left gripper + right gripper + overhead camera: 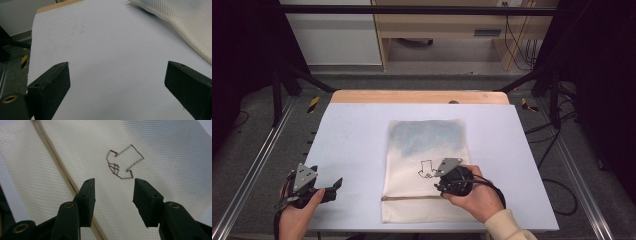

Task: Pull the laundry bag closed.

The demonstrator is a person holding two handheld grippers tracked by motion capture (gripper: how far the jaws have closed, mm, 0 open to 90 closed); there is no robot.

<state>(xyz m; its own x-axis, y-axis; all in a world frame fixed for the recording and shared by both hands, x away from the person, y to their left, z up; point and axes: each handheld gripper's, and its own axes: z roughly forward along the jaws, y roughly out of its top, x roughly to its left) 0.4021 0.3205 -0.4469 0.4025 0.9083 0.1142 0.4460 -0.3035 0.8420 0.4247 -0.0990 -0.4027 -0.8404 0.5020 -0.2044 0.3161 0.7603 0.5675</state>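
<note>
A cream mesh bag (424,165) lies flat on the pale table top (352,140), with a bluish patch showing through its far half. An arrow outline (428,169) is drawn on it, and a tan zip band (412,198) crosses its near end. My right gripper (443,186) hovers over the bag near the arrow. In the right gripper view its jaws (114,182) stand apart with nothing between them, the arrow (125,162) just ahead and the zip band (57,162) to their left. My left gripper (332,186) rests at the near left, jaws (117,67) wide open over bare table, the bag (180,20) off to its right.
A wooden strip (412,96) runs along the table's far edge. Black frame rails (287,80) stand at both sides, with cables (557,145) on the floor to the right. A pale cabinet (437,30) stands beyond the table.
</note>
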